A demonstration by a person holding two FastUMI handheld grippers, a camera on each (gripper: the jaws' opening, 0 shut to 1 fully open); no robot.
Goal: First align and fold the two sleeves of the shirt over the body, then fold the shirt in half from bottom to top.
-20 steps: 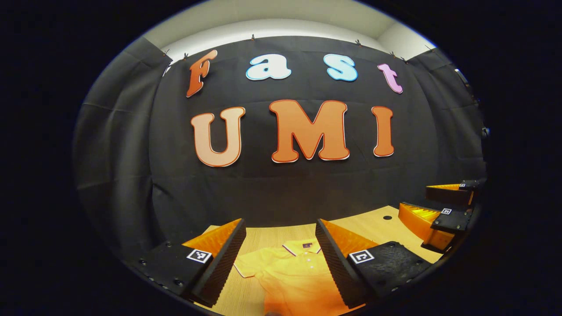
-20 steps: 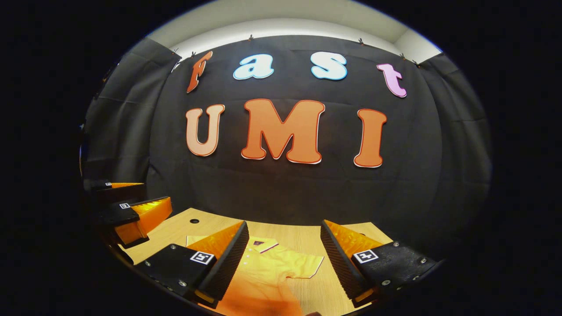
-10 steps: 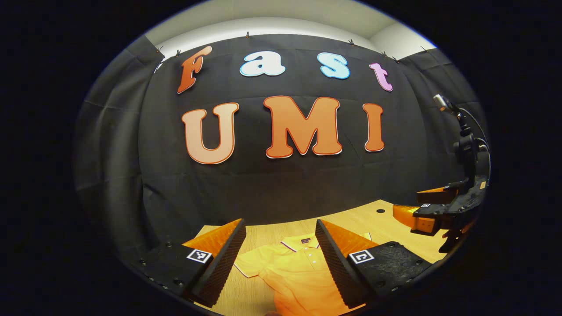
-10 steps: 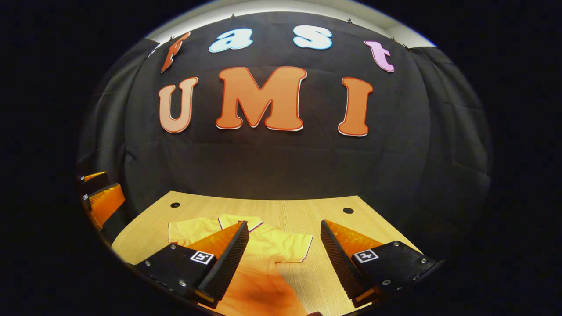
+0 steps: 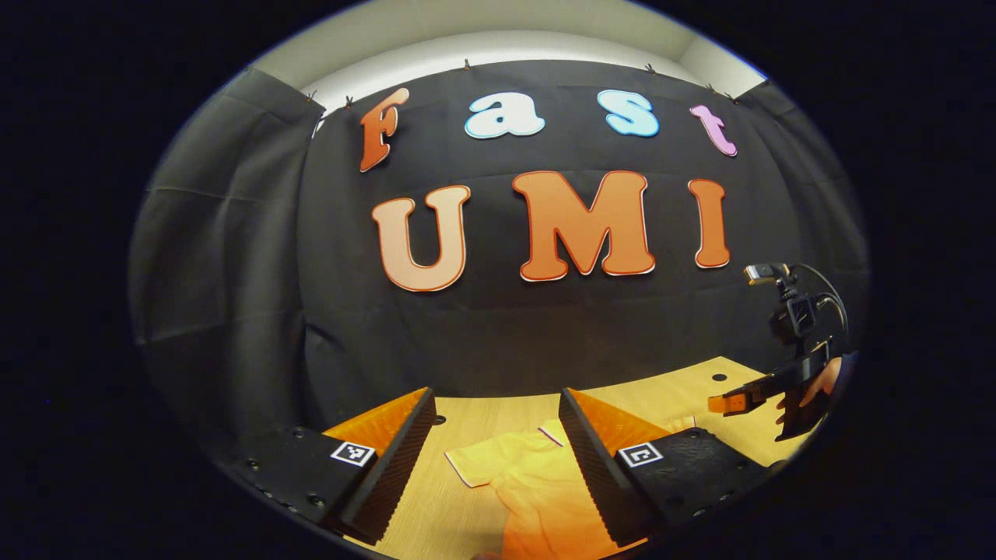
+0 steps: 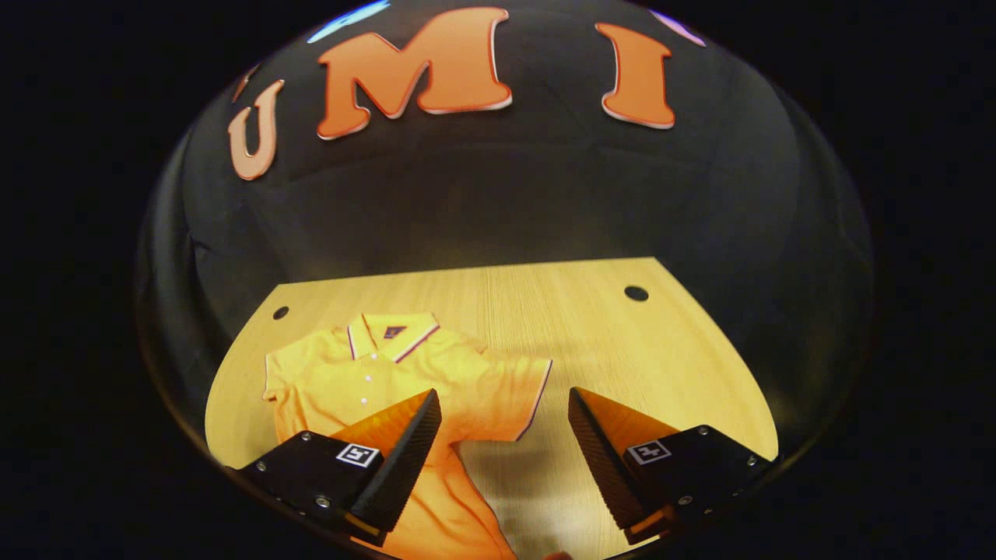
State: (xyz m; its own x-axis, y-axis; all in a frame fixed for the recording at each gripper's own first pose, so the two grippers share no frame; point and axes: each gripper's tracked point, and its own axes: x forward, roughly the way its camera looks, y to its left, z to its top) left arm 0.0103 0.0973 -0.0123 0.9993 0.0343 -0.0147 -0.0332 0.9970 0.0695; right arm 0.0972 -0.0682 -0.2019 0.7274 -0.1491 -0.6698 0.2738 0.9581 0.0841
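Note:
A yellow polo shirt [image 6: 366,381] lies face up on the wooden table [image 6: 607,334], collar [image 6: 393,330] toward the back wall. One short sleeve [image 6: 513,389] spreads out to the right. My right gripper [image 6: 503,398] hovers above that sleeve, open, with nothing between its fingers. In the left gripper view the shirt [image 5: 537,482] shows between the fingers of my left gripper [image 5: 494,400], which is open and holds nothing, above the shirt's other side. The right gripper [image 5: 735,403] also appears there at the far right, held by a hand [image 5: 826,379].
The black cloth wall [image 6: 506,202] stands just behind the table's back edge. Two round holes [image 6: 636,293] [image 6: 281,313] sit near the table's back corners. Bare wood lies to the right of the shirt.
The right gripper has tipped down and moved over the table, so the whole shirt top shows. The left gripper has turned a little, and the right gripper sits lower in its view.

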